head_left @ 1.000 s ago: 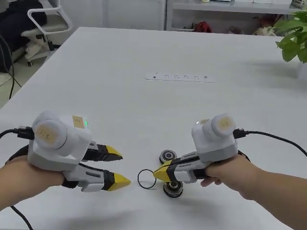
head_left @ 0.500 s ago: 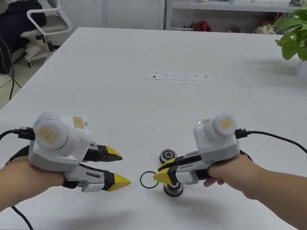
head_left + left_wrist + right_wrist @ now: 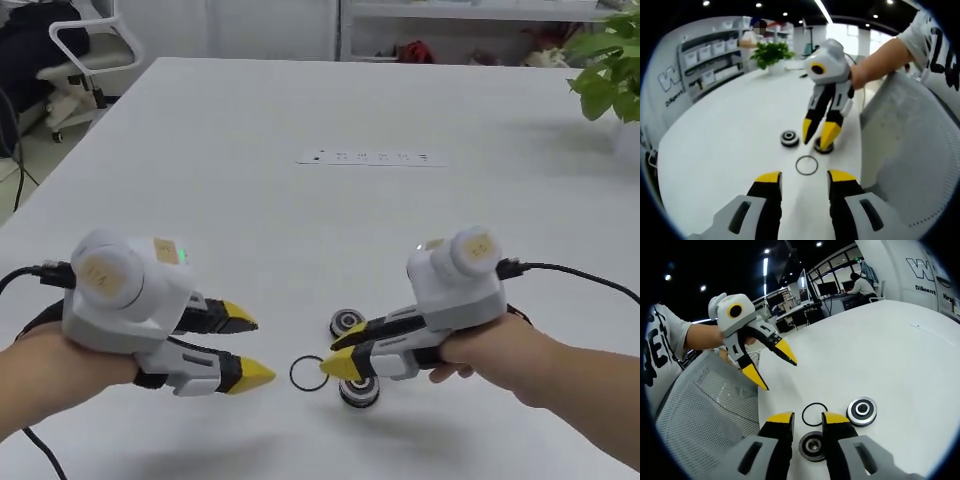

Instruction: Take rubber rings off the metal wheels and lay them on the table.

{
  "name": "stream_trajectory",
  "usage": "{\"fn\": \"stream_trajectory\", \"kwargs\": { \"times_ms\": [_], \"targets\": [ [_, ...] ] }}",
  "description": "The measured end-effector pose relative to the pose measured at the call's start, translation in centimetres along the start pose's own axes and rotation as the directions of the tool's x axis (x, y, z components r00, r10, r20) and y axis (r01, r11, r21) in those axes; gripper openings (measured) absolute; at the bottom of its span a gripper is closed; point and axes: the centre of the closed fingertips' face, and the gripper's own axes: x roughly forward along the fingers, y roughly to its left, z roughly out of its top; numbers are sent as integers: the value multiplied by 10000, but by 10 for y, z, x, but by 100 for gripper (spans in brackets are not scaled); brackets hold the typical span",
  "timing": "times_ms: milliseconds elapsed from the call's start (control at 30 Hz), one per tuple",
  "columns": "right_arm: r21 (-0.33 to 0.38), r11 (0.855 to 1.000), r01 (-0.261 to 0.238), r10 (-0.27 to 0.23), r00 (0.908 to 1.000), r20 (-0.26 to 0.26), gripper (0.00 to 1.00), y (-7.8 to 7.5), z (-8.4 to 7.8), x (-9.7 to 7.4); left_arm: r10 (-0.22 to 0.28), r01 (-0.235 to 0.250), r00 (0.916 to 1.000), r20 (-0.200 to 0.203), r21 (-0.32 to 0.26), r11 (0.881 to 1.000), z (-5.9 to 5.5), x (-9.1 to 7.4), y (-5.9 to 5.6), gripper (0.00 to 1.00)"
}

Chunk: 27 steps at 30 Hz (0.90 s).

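Evidently light, thin, stretchy: rubber ring (image 3: 308, 373) lies loose. Far wheel (image 3: 347, 322): pinch its outer band. Right gripper (image 3: 332, 354) narrow, left gripper (image 3: 258, 348) wide, both empty.

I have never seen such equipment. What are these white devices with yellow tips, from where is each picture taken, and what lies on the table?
There is no robot here. A person holds one tool in each hand, each with two yellow-tipped jaws. The head view comes from a camera on the person's head and shows the left gripper and the right gripper. The two round pictures come from cameras on the grippers, looking along their jaws. On the white table lie a loose rubber ring, a metal wheel farther away, and a second metal wheel just under the right gripper. Both grippers are open and hold nothing.
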Motion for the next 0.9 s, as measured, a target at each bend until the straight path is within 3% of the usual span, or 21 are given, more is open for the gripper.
{"fn": "stream_trajectory", "kwargs": {
  "times_ms": [600, 900],
  "targets": [
    [-67, 9997, 216, -214, 9995, 238, 22, -4, -3, -24, -304, 304, 9995, 6, 293, 9991, 13, 11, -6, 36],
    [4, 9994, 356, -356, 9990, 278, 23, -8, -12, -35, -477, 476, 9989, 10, 392, 9981, 19, 20, -7, 34]
  ]
}}
